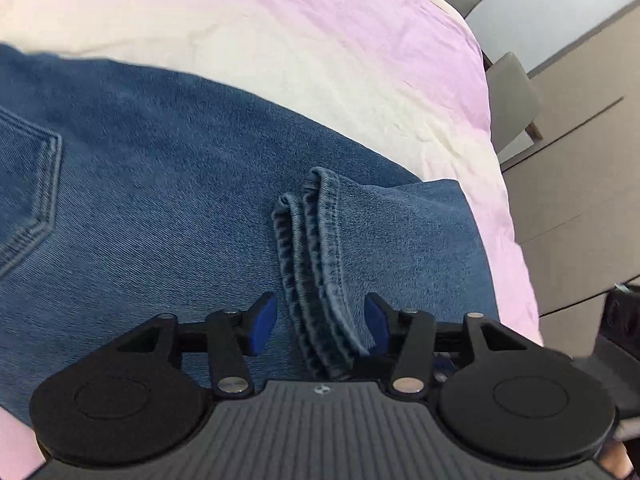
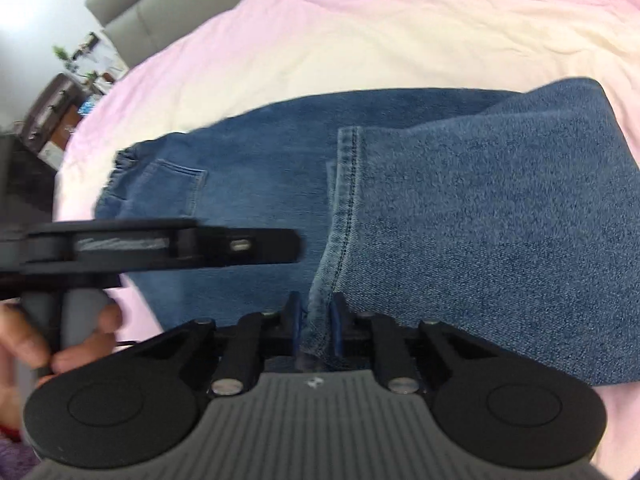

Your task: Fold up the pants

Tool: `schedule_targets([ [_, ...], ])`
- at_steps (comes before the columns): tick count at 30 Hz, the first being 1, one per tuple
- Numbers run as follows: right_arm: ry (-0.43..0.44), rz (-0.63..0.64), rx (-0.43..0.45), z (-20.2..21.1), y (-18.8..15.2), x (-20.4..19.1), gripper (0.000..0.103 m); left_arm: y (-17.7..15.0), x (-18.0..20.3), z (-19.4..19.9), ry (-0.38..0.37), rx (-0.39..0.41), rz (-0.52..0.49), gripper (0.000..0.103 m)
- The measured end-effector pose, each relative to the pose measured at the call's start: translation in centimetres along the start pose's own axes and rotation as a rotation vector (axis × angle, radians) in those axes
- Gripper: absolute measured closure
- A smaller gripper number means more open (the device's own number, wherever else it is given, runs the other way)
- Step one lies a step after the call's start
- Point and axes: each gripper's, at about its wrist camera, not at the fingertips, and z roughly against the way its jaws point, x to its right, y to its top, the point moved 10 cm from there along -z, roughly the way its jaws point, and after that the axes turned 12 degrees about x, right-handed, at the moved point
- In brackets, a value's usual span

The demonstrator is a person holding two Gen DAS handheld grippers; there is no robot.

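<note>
Blue jeans point(image 1: 160, 200) lie folded on the bed, back pocket point(image 1: 32, 184) up, with the leg ends brought over the seat. The stacked leg hems point(image 1: 316, 240) run between the fingers of my left gripper point(image 1: 320, 324), which stands open; the hems lie close to the right blue pad point(image 1: 378, 322) and clear of the left one. In the right wrist view my right gripper point(image 2: 316, 320) is shut on the hem edge point(image 2: 344, 200) of the folded leg point(image 2: 500, 220). The left gripper point(image 2: 280, 244) shows there side-on, held by a hand point(image 2: 60, 340), above the jeans' seat.
The jeans rest on a pink and cream sheet point(image 1: 320, 40). The bed's edge runs down the right of the left wrist view, with a grey chair point(image 1: 512, 96) and beige cabinets point(image 1: 580, 160) beyond. A grey headboard point(image 2: 160, 0) and a cluttered stand point(image 2: 60, 108) sit far left.
</note>
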Motion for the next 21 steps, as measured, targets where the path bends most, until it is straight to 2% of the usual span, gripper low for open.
schedule_targets([
  [3, 0.017, 0.025, -0.007, -0.1, -0.2, -0.4, 0.098, -0.4, -0.2, -1.6, 0.014, -0.017, 0.030, 0.038],
  [6, 0.013, 0.008, -0.046, -1.0, -0.9, 0.5, 0.098, -0.8, -0.6, -3.2, 0.052, -0.029, 0.034, 0.038],
  [8, 0.014, 0.009, -0.059, -1.5, -1.6, 0.8, 0.098, -1.1, -0.6, -4.1, 0.069, -0.021, 0.010, 0.042],
  [9, 0.017, 0.008, -0.057, -1.5, -1.8, 0.8, 0.098, -1.2, -0.4, -4.4, 0.080, -0.012, -0.013, 0.044],
  [10, 0.018, 0.009, -0.054, -1.5, -1.8, 0.8, 0.098, -1.2, -0.1, -4.6, 0.081, -0.002, -0.036, 0.055],
  [13, 0.015, 0.024, -0.046, -1.3, -1.6, 0.7, 0.097, -1.0, 0.5, -4.5, 0.124, 0.035, -0.082, 0.076],
  [14, 0.020, 0.025, -0.039, -1.1, -1.4, 0.6, 0.091, -0.8, 1.0, -4.1, 0.128, 0.059, -0.100, 0.081],
  [16, 0.024, 0.034, -0.019, -0.3, -1.2, 0.4, 0.083, -0.1, 2.4, -3.0, 0.119, 0.108, -0.173, 0.087],
  [18, 0.014, 0.075, 0.028, 1.2, -0.6, 0.1, 0.073, 1.1, 4.0, -1.6, 0.107, 0.160, -0.250, 0.088],
  [21, -0.058, 0.132, 0.112, 4.8, 1.0, 1.9, 0.073, 3.5, 5.9, 0.1, 0.087, 0.206, -0.313, 0.089],
])
